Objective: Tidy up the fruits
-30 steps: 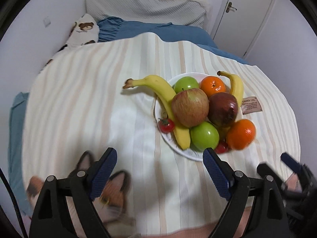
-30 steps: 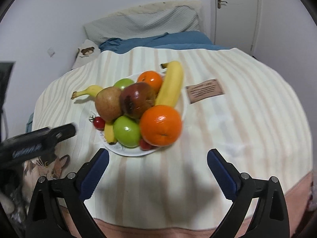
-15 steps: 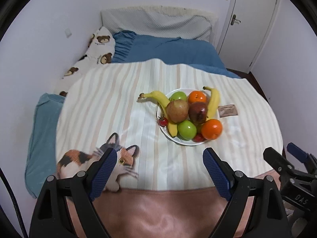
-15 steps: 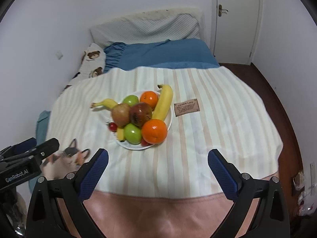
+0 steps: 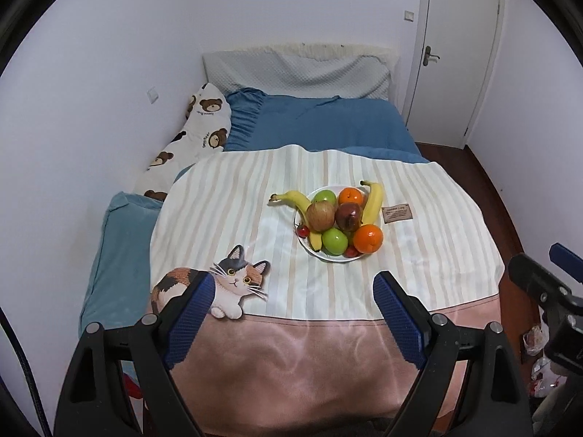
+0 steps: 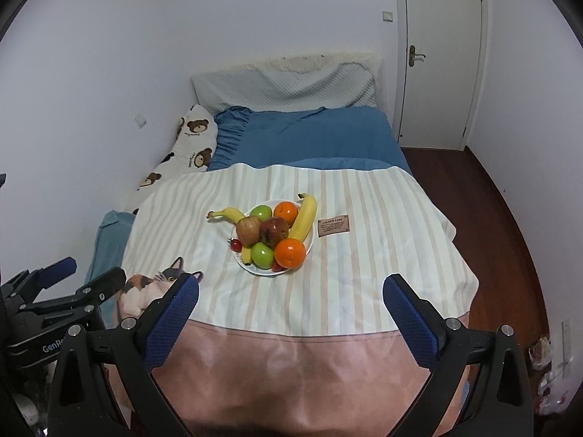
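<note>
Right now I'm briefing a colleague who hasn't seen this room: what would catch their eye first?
The white plate heaped with fruit, mid-blanket: bananas, apples, two oranges. Then the calico cat print at the striped blanket's near-left corner. Both grippers, left gripper and right gripper, hover open, empty.

White walls [image 5: 291, 7], white door [image 6: 441, 54] at right. Dark wood floor [image 6: 510, 225]. Bed [image 5: 320, 123] against left wall: blue sheet, grey pillow [image 5: 295, 69], bear-print pillow [image 5: 196, 127]. Striped blanket [image 6: 382, 255] with cat print [image 5: 226, 284] over foot.
</note>
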Tool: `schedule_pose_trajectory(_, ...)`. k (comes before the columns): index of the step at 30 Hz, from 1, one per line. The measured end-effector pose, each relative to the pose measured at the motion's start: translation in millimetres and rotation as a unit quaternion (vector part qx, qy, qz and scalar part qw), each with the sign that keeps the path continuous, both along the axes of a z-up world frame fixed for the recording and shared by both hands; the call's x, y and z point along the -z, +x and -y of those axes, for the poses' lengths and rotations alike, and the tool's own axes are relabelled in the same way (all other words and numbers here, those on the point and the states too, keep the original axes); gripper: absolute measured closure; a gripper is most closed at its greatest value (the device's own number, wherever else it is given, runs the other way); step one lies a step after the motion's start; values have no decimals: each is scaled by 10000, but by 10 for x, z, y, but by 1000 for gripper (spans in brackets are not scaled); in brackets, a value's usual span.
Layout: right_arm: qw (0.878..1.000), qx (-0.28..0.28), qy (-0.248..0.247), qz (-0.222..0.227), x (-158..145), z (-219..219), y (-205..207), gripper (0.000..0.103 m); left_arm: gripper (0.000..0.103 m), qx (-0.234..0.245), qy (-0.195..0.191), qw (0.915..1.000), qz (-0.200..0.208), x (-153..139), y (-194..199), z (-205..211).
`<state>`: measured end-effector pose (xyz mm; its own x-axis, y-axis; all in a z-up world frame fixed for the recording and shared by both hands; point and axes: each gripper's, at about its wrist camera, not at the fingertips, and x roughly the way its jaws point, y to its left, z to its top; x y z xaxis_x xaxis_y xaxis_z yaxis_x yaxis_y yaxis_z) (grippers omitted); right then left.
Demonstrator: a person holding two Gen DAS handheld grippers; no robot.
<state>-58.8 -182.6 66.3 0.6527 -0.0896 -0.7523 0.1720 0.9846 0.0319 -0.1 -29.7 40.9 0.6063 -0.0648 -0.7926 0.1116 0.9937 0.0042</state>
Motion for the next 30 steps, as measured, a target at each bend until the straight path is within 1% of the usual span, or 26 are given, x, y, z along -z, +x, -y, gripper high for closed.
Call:
schedule_pose_trajectory(5,9999,-98,-45,52,-167,-21,-163,0,14,-38,-19,10000,-5,-99,-129,31)
schedule_pose_trajectory(9,9999,-103,-73,90,-246,13,-217,0,14,-79,-35,10000,-18,-131,-171,51)
schedule_pose_trajectory(13,9999,-128,-84,75,-248,44,-194,0,14,-101,-88,9999,-68,-129,-187,75)
schedule_pose_trajectory(19,9998,-201,-58,-70,-181,72,-120,0,14,-142,-70,9997,-190,-95,-182,119)
schedule_pose_trajectory(23,9997,-211,-58,-81,-170,76,-99,0,14,-140,-63,9997,-199,-95,-180,123)
schedule_pose_trajectory(24,9997,-205,-60,-86,-167,73,-100,0,9,-137,-60,9997,-201,-93,-178,127)
schedule_pose_trajectory(26,9997,-211,-28,-128,-130,90,-63,0,4,-130,-93,9997,-202,-84,-160,122)
schedule_pose_trajectory(30,9996,-176,-55,-191,-33,143,31,0,1,-132,-120,9997,-173,-23,-82,132)
